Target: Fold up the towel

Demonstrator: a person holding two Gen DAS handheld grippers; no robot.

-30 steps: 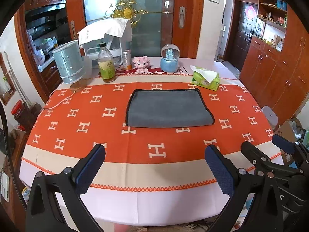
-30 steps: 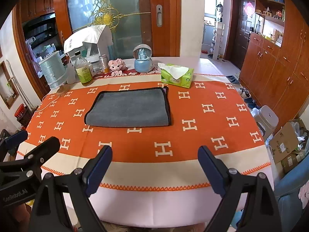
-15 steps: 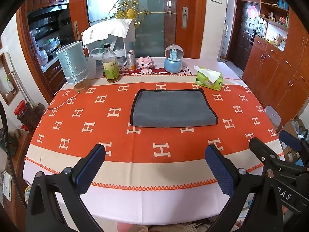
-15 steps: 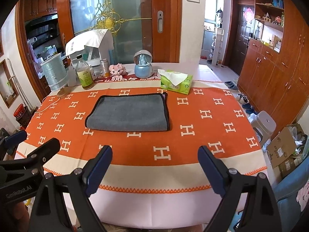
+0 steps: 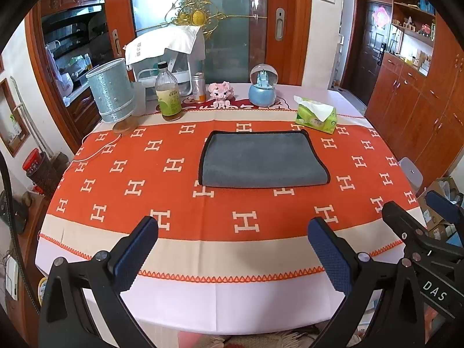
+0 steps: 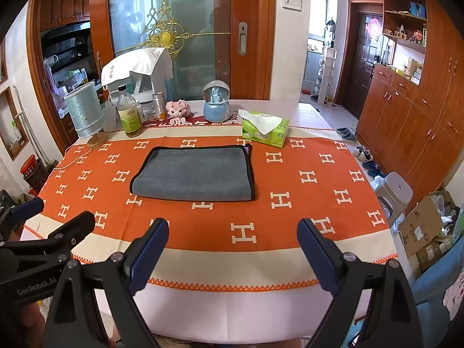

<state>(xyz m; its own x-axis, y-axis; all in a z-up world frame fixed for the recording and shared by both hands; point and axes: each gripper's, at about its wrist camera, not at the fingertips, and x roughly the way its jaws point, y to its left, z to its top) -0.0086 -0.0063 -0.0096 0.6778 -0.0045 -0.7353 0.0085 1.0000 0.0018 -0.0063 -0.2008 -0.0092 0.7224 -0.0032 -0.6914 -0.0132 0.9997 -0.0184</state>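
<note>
Towel (image 5: 262, 161): gray with a black edge, flat in the middle of the orange tablecloth (image 5: 130, 191), already folded over once, round fold on the near side.
Left gripper (image 5: 233, 249): jaws wide apart, holding nothing, low at the near table edge, well apart from the towel.
Right gripper (image 6: 233, 249): jaws wide apart too, empty, also by the near edge.
Change: both pulled back and up a bit from a second ago; more table showing, towel not moved.
Meaning: likely a fold just done; maybe one more fold to go, or finished.
Nearby: tissue box (image 6: 265, 132) just behind the towel's far right corner.
</note>
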